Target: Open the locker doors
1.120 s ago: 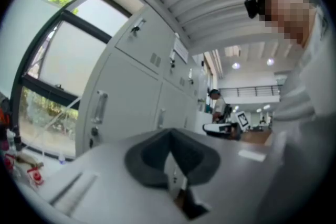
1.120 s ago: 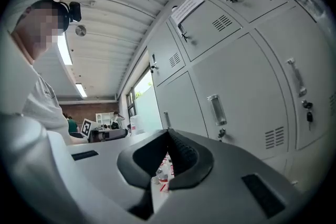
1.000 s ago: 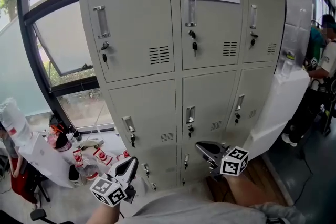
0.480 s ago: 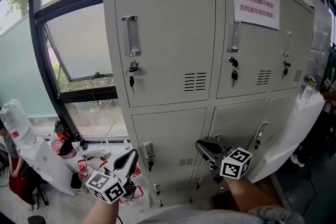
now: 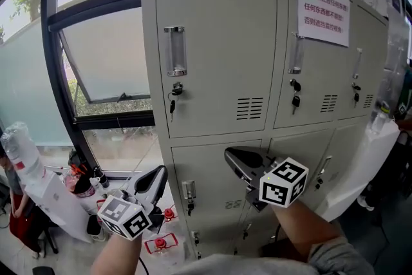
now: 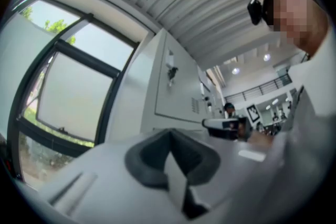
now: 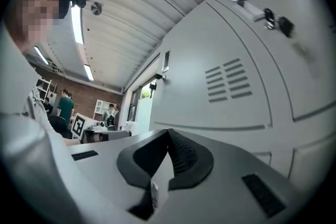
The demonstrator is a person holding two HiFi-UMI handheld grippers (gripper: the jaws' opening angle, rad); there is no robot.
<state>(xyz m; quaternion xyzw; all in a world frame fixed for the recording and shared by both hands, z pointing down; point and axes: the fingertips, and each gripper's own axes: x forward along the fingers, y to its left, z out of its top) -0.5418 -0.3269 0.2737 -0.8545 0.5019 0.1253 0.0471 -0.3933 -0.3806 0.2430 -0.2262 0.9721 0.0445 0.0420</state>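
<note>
Both left gripper (image 5: 158, 176) and right gripper (image 5: 235, 158) show closed, empty jaws, so open one squarely around the upper door handle (image 5: 175, 51) before pulling straight back.

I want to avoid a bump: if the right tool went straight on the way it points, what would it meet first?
Probably the top-left door, near its bottom edge, just below the vents. Nothing shows in between, though depth is hard to judge.

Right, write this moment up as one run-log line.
left claw: shut, empty | right claw: shut, empty | locker doors: closed, untouched
</note>
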